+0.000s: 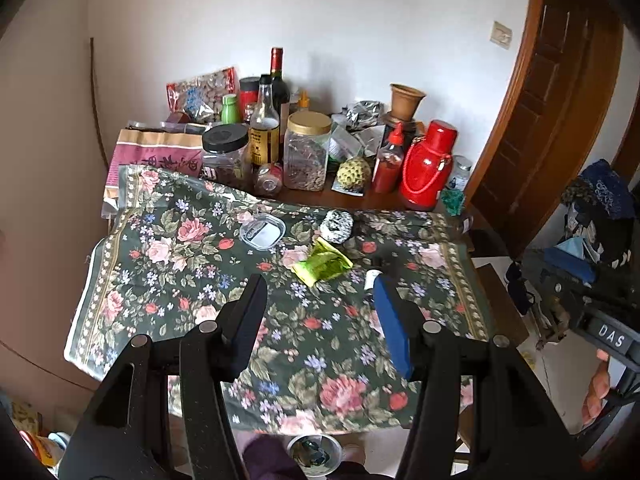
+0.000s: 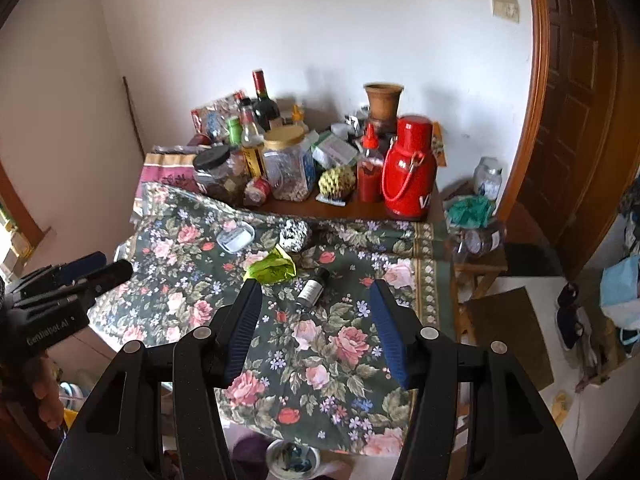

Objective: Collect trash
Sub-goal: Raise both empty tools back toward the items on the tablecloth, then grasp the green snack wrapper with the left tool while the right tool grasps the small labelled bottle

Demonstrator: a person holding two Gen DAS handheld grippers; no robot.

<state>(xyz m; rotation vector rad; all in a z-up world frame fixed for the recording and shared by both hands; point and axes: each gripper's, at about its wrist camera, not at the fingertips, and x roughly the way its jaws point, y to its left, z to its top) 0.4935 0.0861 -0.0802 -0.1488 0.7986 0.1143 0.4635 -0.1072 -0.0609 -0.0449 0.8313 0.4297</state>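
While both grippers hang part-open and empty, a seemingly crumpled green wrapper lies ahead.

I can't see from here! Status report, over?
Both grippers open, empty. Green wrapper on floral cloth, untouched. Small bottle beside it.

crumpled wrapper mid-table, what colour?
Bright yellow-green wrapper; clearest in the left wrist view.
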